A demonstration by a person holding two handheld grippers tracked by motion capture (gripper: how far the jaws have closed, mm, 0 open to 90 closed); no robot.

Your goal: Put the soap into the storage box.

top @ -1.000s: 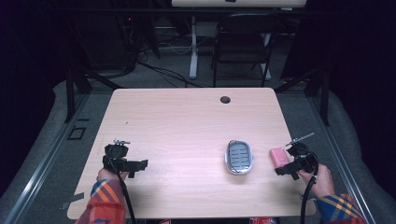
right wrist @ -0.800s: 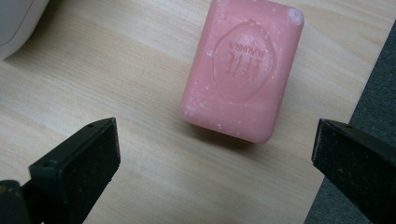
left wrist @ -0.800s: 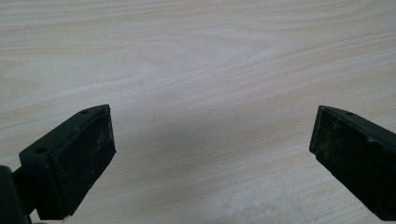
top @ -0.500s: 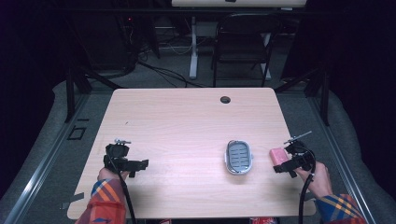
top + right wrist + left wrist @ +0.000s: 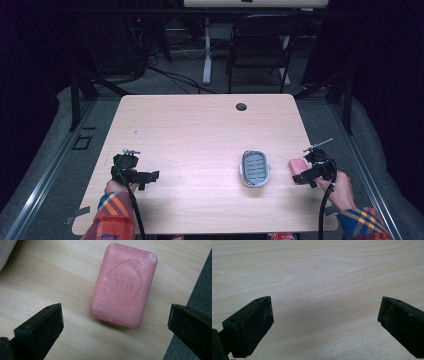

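Though its stamped lettering barely legible, pink soap bar (image 5: 123,286) flat, speckled white; both tools agape.

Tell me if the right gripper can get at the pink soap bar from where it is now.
Probably yes. The right gripper hovers open just short of the pink soap bar, which lies flat near the table edge with nothing between. The soap dish sits apart.

The worktop (image 5: 200,140) is bright under light from above, while the room around it stays very dark. The high view is soft and a little grainy. In the right claw view the pink soap (image 5: 123,285) is sharp (its stamp readable) and throws a small shadow underneath.
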